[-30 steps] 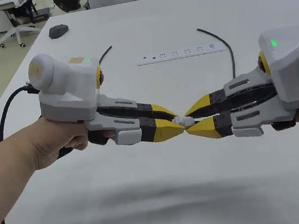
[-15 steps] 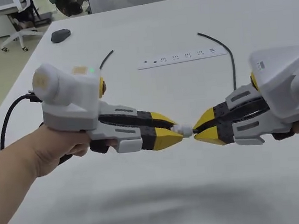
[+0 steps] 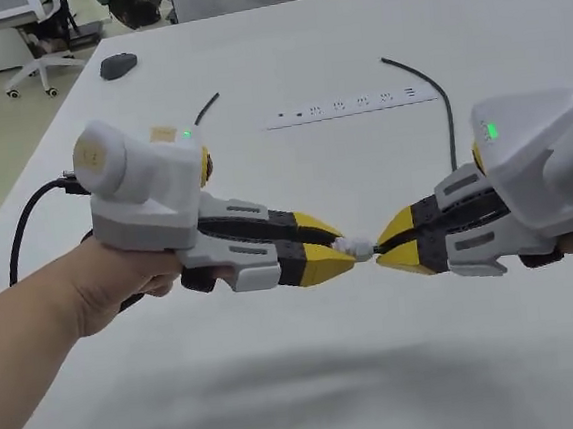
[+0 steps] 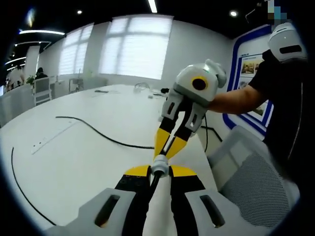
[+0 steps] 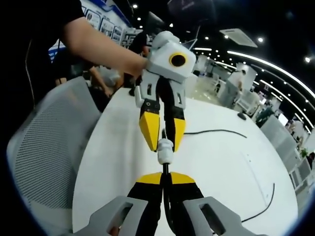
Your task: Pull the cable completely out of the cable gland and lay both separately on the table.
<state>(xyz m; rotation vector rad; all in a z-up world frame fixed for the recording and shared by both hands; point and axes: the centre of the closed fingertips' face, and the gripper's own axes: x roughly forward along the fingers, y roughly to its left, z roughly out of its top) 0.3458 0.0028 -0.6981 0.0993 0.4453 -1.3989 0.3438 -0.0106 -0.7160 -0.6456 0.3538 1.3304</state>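
My left gripper's (image 3: pixel 343 254) jaws pinch the small white plastic cable gland (image 3: pixel 355 248); my right gripper's (image 3: pixel 383 250) jaws clamp its thin black cable (image 5: pixel 165 171). Both hang over the white bench (image 3: pixel 281 376), nearer me than the white power strip (image 3: pixel 352 106).

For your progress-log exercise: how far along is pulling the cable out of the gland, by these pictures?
Done: the left gripper is shut on the white cable gland, the right gripper on the black cable. In hand: the pull, above the table; the cable's end sits in the gland. Left: free it, then lay both down apart.
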